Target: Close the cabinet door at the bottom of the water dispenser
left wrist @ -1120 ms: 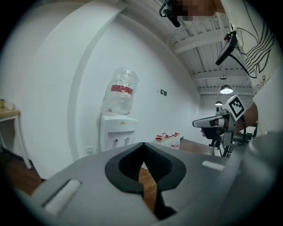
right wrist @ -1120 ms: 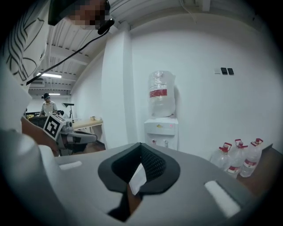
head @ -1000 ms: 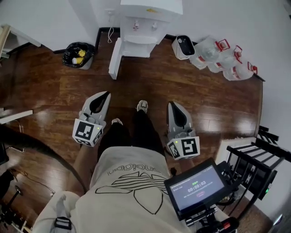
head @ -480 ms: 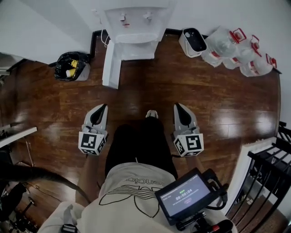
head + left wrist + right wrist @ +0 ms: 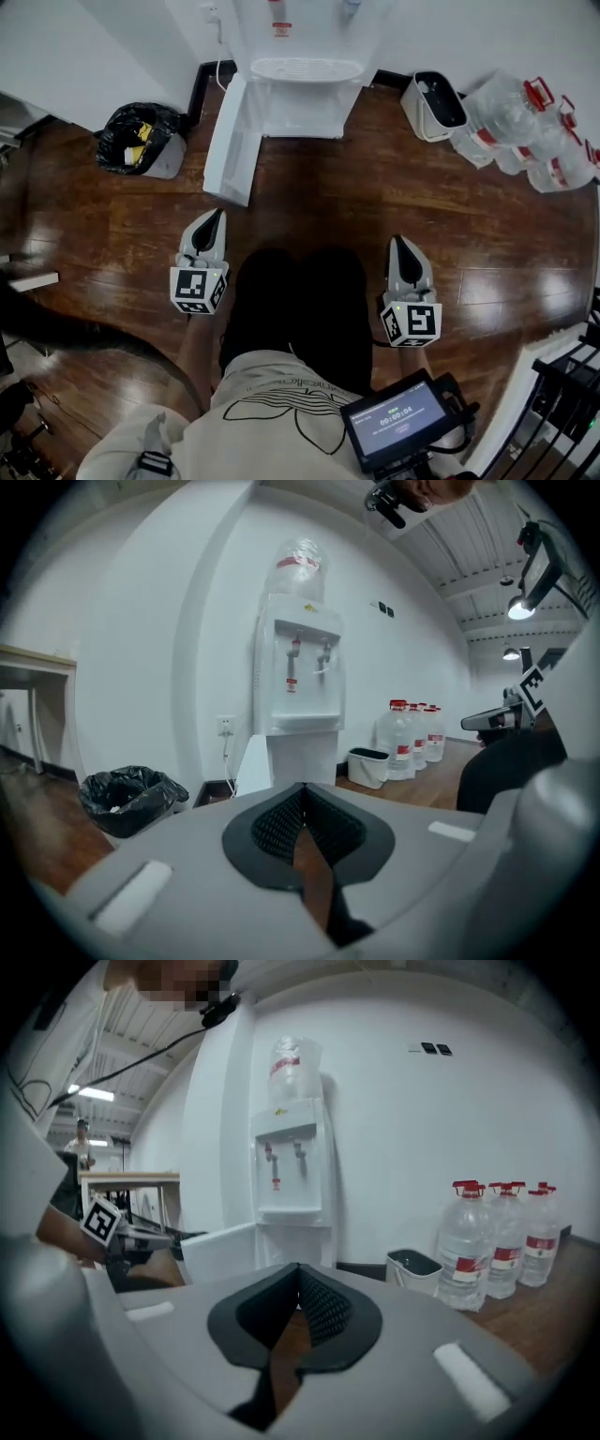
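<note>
Your left gripper (image 5: 215,217) and right gripper (image 5: 399,244) are both closed and empty, well short of the water dispenser (image 5: 305,56). The cabinet door (image 5: 228,141) stands swung open at the dispenser's base, untouched.

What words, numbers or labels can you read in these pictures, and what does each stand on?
Nothing can be read for certain.
On the monitor: timer digits, too small to read.
On the shirt: printed lettering, too small to read.
On the water dispenser: red label, blurred.
On the water bottles: red labels, blurred.
</note>
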